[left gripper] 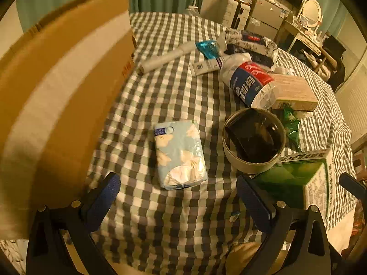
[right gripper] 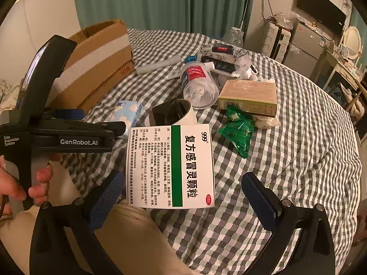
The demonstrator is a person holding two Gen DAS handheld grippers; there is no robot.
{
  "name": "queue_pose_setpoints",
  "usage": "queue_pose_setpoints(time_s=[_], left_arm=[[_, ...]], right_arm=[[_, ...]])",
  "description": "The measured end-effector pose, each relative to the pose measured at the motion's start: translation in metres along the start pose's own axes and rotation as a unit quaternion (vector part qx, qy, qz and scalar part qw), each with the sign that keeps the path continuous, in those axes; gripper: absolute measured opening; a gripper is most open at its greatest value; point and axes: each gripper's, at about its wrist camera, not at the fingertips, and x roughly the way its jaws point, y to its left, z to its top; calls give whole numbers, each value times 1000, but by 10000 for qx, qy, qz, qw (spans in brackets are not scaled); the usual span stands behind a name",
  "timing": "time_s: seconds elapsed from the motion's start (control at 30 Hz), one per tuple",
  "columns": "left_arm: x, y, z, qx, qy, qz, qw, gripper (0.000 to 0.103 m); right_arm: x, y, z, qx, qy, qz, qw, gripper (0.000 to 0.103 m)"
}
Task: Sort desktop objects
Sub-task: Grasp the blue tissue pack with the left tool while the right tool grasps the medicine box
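1. Left wrist view: the left gripper [left gripper: 177, 202] has its jaws wide apart and holds nothing. The tissue pack [left gripper: 180, 153] lies on the bench at 12 o'clock, between the jaws, long side pointing away.
2. Right wrist view: the right gripper [right gripper: 183, 202] jaws are wide apart too, empty. The medicine box [right gripper: 170, 166] lies at 12 o'clock, long side pointing away. The cardboard box [right gripper: 101, 68] waits at 10 o'clock.

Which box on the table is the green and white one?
The medicine box nearest the right gripper, white with a green stripe. The other small box farther back is tan, and the cardboard box is brown.
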Motion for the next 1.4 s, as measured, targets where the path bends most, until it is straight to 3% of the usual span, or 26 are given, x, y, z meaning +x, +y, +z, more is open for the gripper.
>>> queue_pose_setpoints(time_s=[0.17,0.23,0.43,0.6,0.73,0.93,1.03,1.1,1.2,1.4], left_arm=[[23,-1,3,-67,143,-166,9997,103],[31,2,6,-337,183,-31,9993,103],[55,9,14,-516,293,25,9982,103],[62,-1,17,-289,279,284,9988,103],[61,-2,15,-225,209,273,9992,103],[53,-5,7,-190,12,204,9996,99],[49,-5,2,-154,-60,228,9996,87],[45,-3,1,-188,-113,156,9996,69],[39,0,0,-267,-123,31,9996,53],[34,9,0,-286,-99,-231,9993,53]], right_arm=[[5,2,2,-73,-26,-10,10000,103],[4,3,1,-113,-51,-32,9999,103],[9,16,-1,-418,28,76,9991,103],[6,16,-1,-428,-37,-29,9991,103],[6,18,0,-488,-52,-24,9988,103],[23,15,1,-364,350,-60,9987,103],[35,7,2,-119,569,39,9983,103],[37,2,1,42,583,150,9982,102],[37,-3,-1,189,566,287,9978,79],[28,-3,-3,241,409,177,9987,78]])
